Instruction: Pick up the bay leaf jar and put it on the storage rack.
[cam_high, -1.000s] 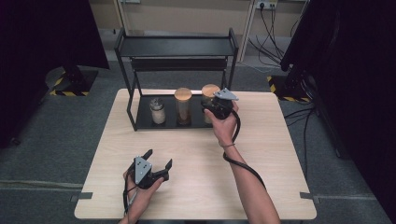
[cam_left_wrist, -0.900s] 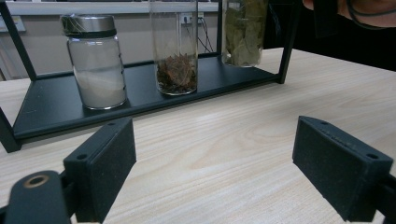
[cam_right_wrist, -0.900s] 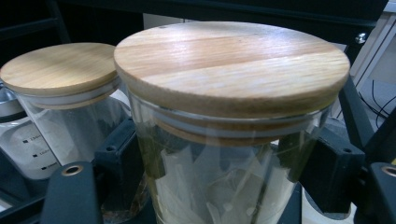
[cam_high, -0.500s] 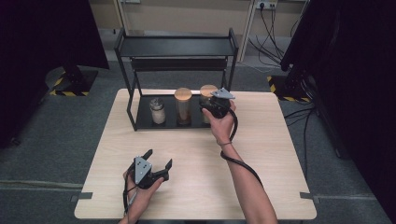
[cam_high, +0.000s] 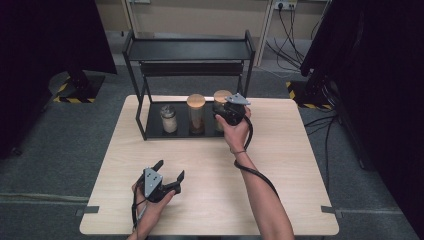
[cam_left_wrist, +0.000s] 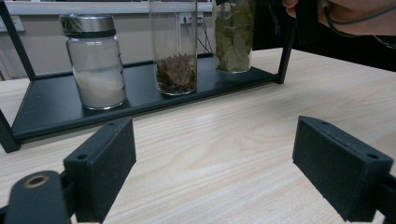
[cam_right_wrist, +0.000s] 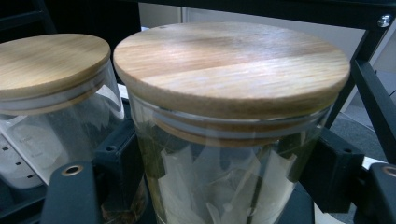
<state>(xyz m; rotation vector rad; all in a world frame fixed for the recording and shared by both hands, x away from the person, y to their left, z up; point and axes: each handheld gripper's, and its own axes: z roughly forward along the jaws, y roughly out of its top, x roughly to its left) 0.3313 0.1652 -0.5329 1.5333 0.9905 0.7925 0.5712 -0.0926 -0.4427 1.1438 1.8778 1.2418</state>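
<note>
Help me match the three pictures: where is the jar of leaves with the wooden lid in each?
High view: jar of leaves, rightmost on the black rack, at the right gripper.
Left gripper view: top, right of centre.
Right gripper view: centre, between the jaws.
Shared landmark: the middle jar.

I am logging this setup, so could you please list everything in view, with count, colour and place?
Table: one, light wood, centre of the floor.
Rack: one, black metal, two levels, at the table's far edge.
Leaf jar: one, clear glass, wooden lid, right end of the rack's bottom shelf, between the right gripper's jaws.
Middle jar: one, clear glass, wooden lid, brown contents, centre of that shelf.
Metal-lidded jar: one, clear glass, white contents, left on that shelf.
Cables: several, black, on the floor behind the table.
Left gripper: one, black, jaws open, above the table's near left.
Right gripper: one, black, shut on the leaf jar.
Forearms: two, coming in from the bottom edge.
</note>
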